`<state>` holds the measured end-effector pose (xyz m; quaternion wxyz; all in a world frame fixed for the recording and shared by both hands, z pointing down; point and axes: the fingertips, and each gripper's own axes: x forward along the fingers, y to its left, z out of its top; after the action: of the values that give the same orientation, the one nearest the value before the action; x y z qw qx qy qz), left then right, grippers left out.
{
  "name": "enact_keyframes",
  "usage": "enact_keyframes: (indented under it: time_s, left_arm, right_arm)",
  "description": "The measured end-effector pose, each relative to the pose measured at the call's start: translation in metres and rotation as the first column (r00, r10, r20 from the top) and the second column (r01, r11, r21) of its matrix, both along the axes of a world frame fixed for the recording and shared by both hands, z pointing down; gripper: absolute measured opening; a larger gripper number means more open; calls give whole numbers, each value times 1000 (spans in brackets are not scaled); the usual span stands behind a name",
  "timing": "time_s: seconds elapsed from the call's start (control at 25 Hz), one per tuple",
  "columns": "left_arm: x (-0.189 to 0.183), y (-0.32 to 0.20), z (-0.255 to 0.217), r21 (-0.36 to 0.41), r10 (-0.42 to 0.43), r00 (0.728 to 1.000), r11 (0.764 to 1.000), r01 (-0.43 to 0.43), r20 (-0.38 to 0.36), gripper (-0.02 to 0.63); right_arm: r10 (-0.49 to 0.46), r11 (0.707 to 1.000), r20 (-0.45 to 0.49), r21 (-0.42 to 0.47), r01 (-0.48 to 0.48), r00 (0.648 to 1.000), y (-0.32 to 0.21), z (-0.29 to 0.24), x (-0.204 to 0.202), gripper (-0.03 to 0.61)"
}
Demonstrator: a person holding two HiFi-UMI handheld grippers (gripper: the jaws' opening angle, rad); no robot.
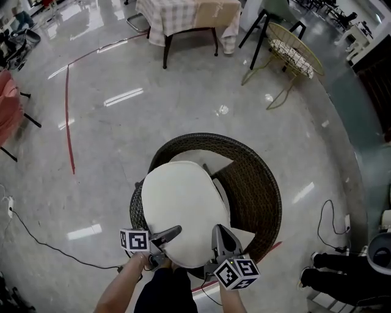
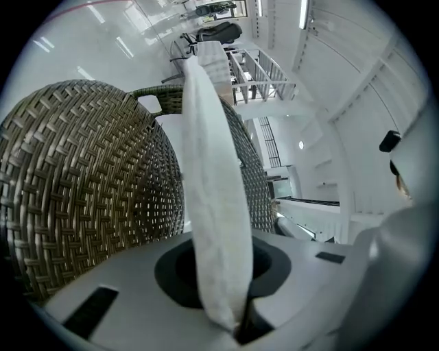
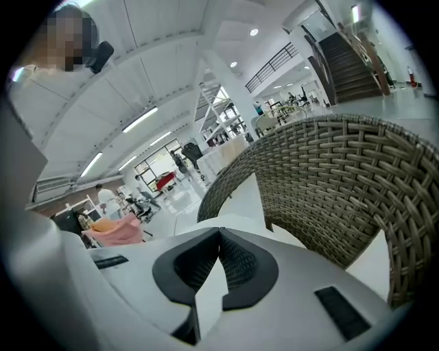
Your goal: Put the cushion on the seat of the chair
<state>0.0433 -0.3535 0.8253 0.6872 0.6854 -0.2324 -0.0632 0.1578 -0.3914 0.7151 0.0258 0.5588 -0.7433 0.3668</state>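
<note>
- My cushion [image 1: 183,205] sits tilted over the left half of the chair [image 1: 259,189]; I cannot tell whether it touches the seat.
- My left gripper [image 1: 171,234] is clamped on its near edge.
- My right gripper [image 1: 220,235] pinches the same edge just beside.
- The wicker back curves round behind.
- A cloth-covered table [image 1: 183,18] stands well apart on the floor [image 1: 122,122].

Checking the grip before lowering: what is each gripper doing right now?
The left gripper is closed on the cushion.
The right gripper is closed on the cushion's edge too.
</note>
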Motion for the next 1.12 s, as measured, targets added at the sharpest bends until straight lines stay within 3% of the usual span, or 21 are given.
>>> enact_keyframes:
  time_s: [0.52, 0.88, 0.96, 1.12]
  left_arm:
    - [1, -3, 57, -7, 28, 999, 1000, -28, 16, 75]
    - [-1, 4, 88, -64, 36, 993, 998, -29, 110, 86]
    - [-1, 5, 88, -87, 28, 995, 996, -19, 99, 108]
    - [-3, 4, 90, -124, 19, 993, 992, -5, 113, 225]
  right_arm:
    - [4, 1000, 7, -11, -4, 1000, -15, 52, -5, 17]
    - [-1, 999, 23, -53, 2, 1000, -5, 68, -11, 17]
    - [-9, 999, 25, -52, 11, 1000, -4, 67, -14, 17]
    - [-9, 999, 34, -48, 10, 999, -7, 62, -18, 17]
